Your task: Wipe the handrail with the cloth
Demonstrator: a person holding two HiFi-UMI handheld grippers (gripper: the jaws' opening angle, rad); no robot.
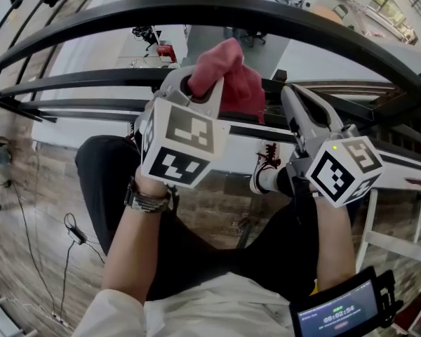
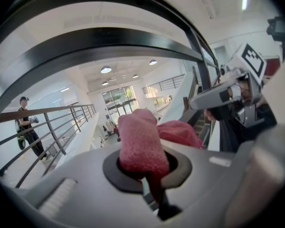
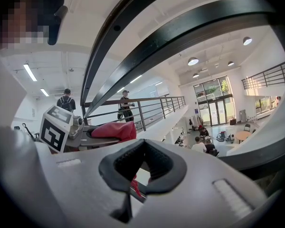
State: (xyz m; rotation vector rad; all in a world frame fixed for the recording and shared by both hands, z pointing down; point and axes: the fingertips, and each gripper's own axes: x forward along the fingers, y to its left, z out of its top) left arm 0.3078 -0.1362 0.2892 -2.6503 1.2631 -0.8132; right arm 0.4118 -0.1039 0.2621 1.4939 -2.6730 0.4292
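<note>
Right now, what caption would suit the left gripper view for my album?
Left tongs clamped on a pink cloth, held beneath the dark curved handrail.

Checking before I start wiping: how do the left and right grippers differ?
The left gripper is shut on the red cloth; the right gripper is shut on nothing. The left gripper's tip is hidden under bunched cloth; the right gripper's dark pads show bare. Both point toward the handrail.

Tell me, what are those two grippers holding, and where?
The left gripper pinches a bunched fold of the red cloth; the right gripper is shut on nothing.
</note>
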